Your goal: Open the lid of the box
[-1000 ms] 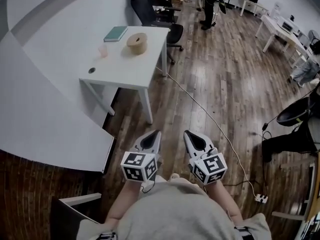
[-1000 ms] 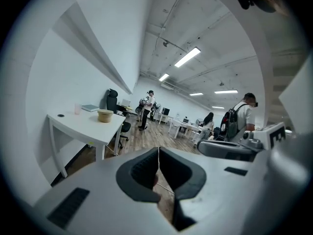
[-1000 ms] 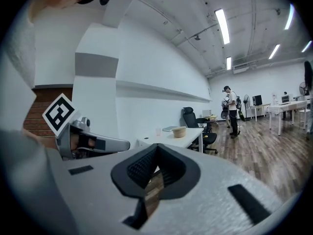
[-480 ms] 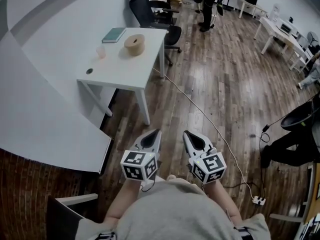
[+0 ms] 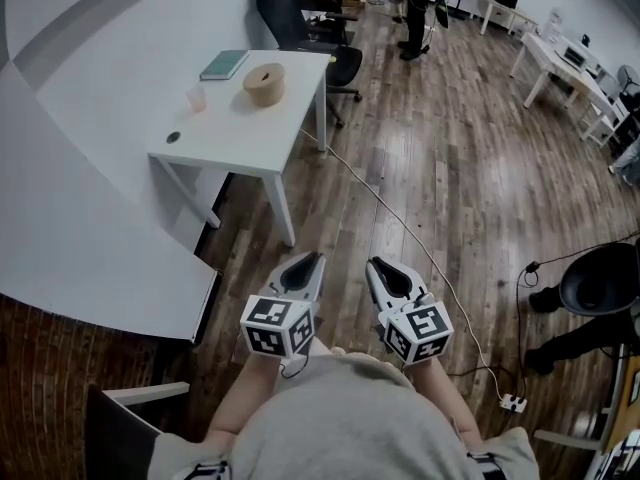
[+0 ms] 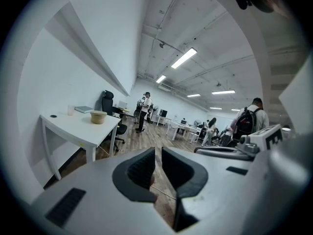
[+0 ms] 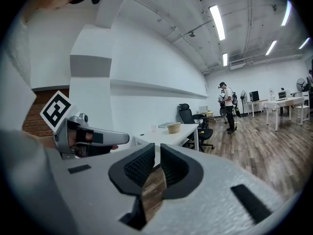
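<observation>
The round tan box [image 5: 264,83] with its lid on stands on a white table [image 5: 215,133] far ahead; it is also small in the left gripper view [image 6: 98,116] and the right gripper view [image 7: 173,128]. My left gripper [image 5: 308,260] and right gripper [image 5: 378,264] are held side by side close to my body, over the wooden floor and well short of the table. Both point forward, nearly level. Their jaws have just been opening and show a narrow gap with nothing in it, on the left gripper [image 6: 158,153] and the right gripper [image 7: 157,153].
A green book [image 5: 225,64] and a small cup [image 5: 196,98] share the table. A black office chair [image 5: 300,18] stands behind it. A white cable [image 5: 400,228] runs across the floor. A curved white counter [image 5: 80,238] is at my left, a black chair [image 5: 600,278] at right.
In the head view the table with the box has slid a little to the upper left. Both grippers keep their place in front of my body. The black chair at right has drifted down.
</observation>
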Demonstrator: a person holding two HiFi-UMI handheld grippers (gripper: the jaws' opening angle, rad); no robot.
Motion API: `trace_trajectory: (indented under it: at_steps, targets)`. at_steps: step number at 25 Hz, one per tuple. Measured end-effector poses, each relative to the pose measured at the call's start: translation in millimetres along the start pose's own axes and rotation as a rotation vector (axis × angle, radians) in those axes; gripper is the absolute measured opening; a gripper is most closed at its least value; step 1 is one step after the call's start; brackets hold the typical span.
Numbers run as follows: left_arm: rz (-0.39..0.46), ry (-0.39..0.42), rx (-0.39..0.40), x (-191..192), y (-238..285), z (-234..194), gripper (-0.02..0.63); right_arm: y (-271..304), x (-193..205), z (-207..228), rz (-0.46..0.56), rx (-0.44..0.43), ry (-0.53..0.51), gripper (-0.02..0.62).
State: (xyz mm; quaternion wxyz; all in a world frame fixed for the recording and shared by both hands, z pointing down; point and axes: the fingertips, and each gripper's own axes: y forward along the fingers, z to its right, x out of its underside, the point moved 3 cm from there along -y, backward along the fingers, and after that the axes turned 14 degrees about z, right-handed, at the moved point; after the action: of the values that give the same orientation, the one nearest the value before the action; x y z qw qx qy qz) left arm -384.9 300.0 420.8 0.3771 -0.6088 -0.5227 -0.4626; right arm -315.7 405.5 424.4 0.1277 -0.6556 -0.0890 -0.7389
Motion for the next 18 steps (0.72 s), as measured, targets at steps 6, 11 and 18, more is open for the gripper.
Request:
trace_trajectory:
  at_steps: [6,11,18]
  targets:
    - [-0.007,-0.005,0.0,4.1,13.8,-0.4,0.084,1.9,4.4,18.7,-0.017,0.018,0.008,0.071]
    - [-0.008,-0.002,0.0,2.7,24.9,-4.1,0.12,9.0,5.4,32.2,-0.027,0.027,0.022,0.11]
    - [-0.001,0.016,-0.014,3.1,57.3,-18.8,0.161,30.8,13.6,59.2,-0.043,0.034,0.041,0.169]
